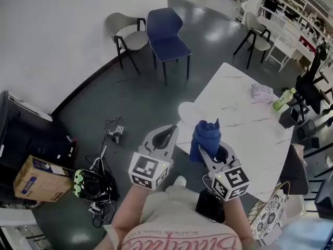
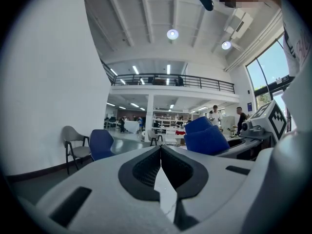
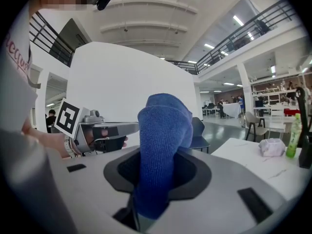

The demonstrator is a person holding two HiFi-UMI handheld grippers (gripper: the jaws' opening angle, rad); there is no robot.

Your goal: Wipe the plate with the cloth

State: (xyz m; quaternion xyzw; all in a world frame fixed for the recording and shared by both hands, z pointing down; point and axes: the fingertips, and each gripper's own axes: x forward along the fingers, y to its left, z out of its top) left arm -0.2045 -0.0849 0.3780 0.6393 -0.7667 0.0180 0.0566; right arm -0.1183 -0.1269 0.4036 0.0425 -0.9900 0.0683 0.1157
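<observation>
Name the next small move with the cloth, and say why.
Probably bring the right gripper forward and down so the cloth meets the plate at the table corner. The cloth is clamped in its jaws but held short of the plate; the left gripper is shut and empty.

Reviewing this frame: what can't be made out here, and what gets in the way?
- Plate: it shows only in the head view, too small to tell whether it is clean or dirty. Neither gripper view shows it.
- Right gripper pads: in the right gripper view the blue cloth clamped between them covers them.
- Green bottle label: too small to read in any view.
</observation>
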